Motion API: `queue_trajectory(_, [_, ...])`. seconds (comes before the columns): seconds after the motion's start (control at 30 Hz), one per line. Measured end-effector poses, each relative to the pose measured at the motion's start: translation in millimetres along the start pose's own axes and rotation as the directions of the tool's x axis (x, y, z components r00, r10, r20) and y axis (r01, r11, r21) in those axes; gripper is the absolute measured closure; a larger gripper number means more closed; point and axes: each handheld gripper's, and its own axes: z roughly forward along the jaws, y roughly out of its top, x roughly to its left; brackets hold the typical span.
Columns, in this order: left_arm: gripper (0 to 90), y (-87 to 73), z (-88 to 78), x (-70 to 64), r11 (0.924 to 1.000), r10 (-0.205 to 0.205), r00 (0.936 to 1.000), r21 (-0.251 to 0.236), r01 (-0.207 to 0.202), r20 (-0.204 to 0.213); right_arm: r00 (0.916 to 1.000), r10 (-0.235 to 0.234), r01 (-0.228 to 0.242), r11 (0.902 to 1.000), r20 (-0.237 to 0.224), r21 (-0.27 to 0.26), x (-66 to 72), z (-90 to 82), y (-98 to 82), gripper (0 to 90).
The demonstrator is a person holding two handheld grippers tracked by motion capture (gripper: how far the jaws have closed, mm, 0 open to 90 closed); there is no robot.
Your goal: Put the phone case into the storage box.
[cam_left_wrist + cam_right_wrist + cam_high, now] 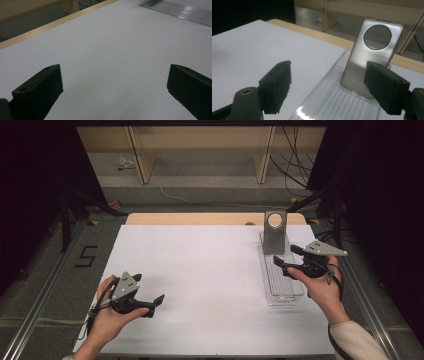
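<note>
**Phone case upright in clear tray, right gripper hovering over it**

Item 1. Phone case (274, 232), silvery, with a round cut-out near its top. Stands upright, leaning slightly back, at the far end of the clear tray (285, 292). Sits toward 2 o'clock on the table as the high view shows it. In the right gripper view it rises at 12 to 1 o'clock ahead of the jaws, its foot resting on the tray's ribbed floor.

Item 2. Clear tray, long and narrow, ribbed base, low walls. Lies lengthwise along the right side of the white table (200, 285), running from 2 toward 4 o'clock.

Item 3. Right gripper (285, 258), held in the person's right hand (322, 287). Positioned above the middle of the tray, just short of the case, jaws pointing toward 10 o'clock. Jaws spread wide, nothing between them; no contact with the case.

Item 4. Left gripper (156, 302), held in the left hand (107, 315). Located at 8 o'clock on the table, well apart from the tray. Jaws spread wide over bare white surface, gripping nothing; the tray's near end shows at 1 o'clock in the left gripper view.

Item 5. Wooden table edge (200, 218), visible along the far side at 12 o'clock.
</note>
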Motion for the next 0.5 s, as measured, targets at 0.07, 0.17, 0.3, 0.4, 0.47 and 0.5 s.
queue_trajectory(0.07, [0.0, -0.1, 0.0, -0.1, 1.0, -0.001, 1.0, 0.0, 0.001, 0.001, 1.0, 0.0, 0.0, 1.0, -0.003, -0.003, 0.9, -1.4, -0.7, 22.8])
queue_trajectory(0.17, [0.0, 0.0, -0.1, 0.0, 1.0, 0.0, 1.0, 0.0, 0.0, 0.001, 0.9999, 0.004, -0.004, 1.0, -0.011, -0.005, 1.8, -3.0, -2.9, 22.7])
queue_trajectory(0.3, [0.0, -0.2, 0.1, -0.1, 1.0, 0.0, 1.0, -0.001, 0.0, 0.004, 0.9998, -0.001, 0.001, 1.0, -0.02, -0.003, 3.6, -5.4, -6.4, 22.6])
queue_trajectory(0.4, [0.0, -0.1, 0.2, -0.3, 1.0, 0.002, 1.0, 0.0, -0.002, 0.006, 0.9996, -0.003, 0.003, 1.0, -0.028, -0.004, 5.7, -7.7, -8.5, 22.6])
queue_trajectory(0.47, [0.0, -0.1, 0.2, -0.4, 1.0, 0.002, 1.0, -0.001, -0.002, 0.006, 0.9995, -0.007, 0.007, 1.0, -0.031, -0.005, 7.1, -9.2, -9.7, 22.6])
queue_trajectory(0.5, [0.0, -0.1, 0.2, -0.5, 1.0, 0.001, 1.0, 0.0, -0.001, 0.006, 0.9994, -0.012, 0.011, 0.9999, -0.033, -0.006, 7.6, -9.8, -10.2, 22.6])
